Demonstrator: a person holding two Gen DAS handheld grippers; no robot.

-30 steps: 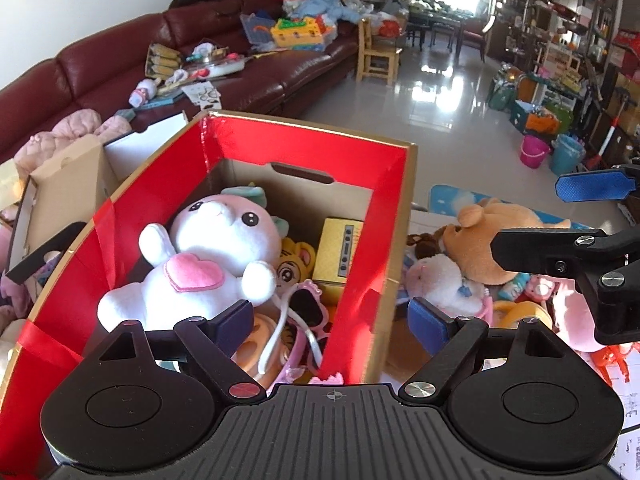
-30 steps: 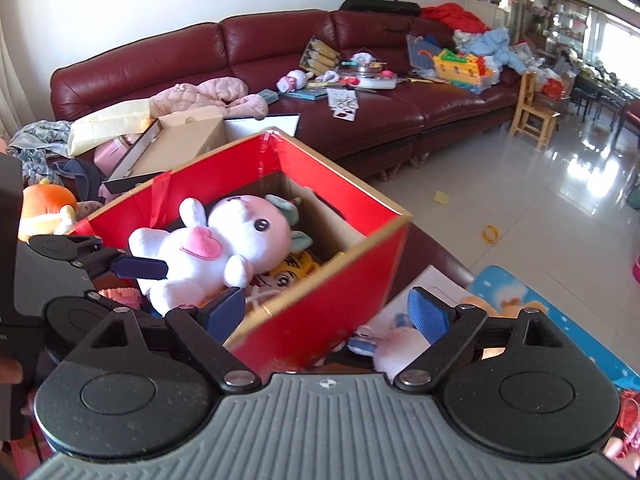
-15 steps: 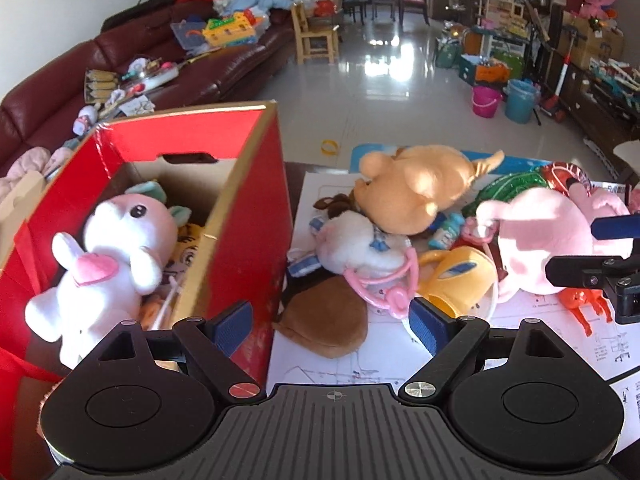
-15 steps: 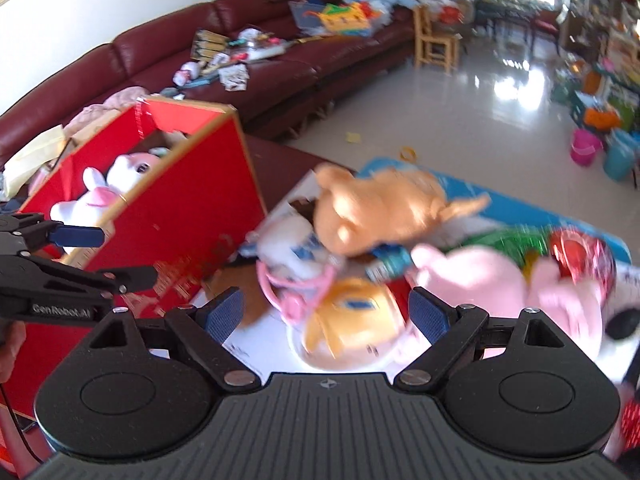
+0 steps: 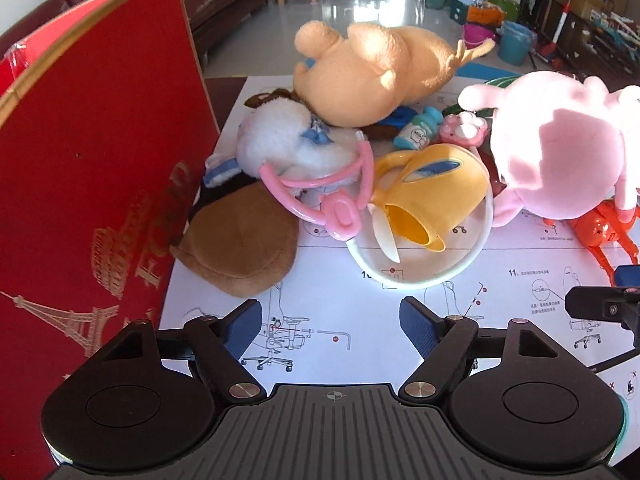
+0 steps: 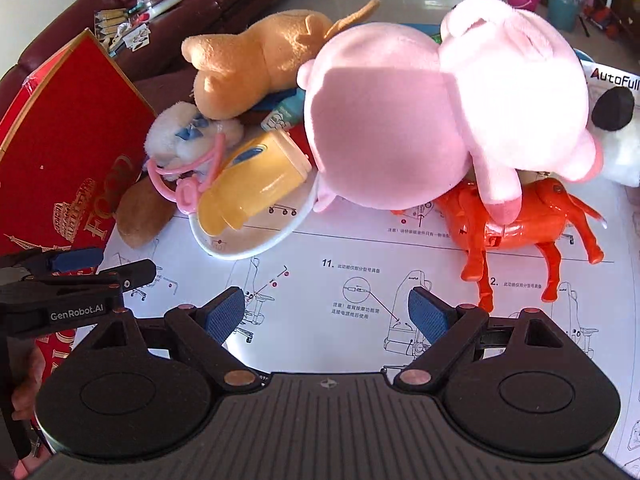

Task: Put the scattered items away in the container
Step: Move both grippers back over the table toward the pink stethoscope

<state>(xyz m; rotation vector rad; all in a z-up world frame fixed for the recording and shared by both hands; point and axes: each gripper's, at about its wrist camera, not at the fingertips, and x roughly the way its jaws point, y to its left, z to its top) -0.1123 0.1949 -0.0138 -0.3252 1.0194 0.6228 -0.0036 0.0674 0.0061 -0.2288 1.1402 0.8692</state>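
**Red box at left, toys piled beside it**

Red gift box (image 5: 92, 184) stands at bench's left edge. Pink plush pig (image 6: 440, 100), tan plush (image 5: 372, 68), yellow cup (image 5: 432, 196) lie scattered on instruction sheet (image 5: 340, 320). Left hand-held gripper (image 5: 330, 322) & right hand-held gripper (image 6: 326, 314): both spread wide, holding nothing.

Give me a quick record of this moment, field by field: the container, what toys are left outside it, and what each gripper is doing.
container: red box, at the left of the pile
surface: instruction sheet under the toys
toys outside: pink plush, tan plush, white plush, yellow cup, orange toy horse, pink toy stethoscope
cup position: on its side in a white ring
left gripper: open, empty, above the sheet
right gripper: open, empty, in front of the pink plush
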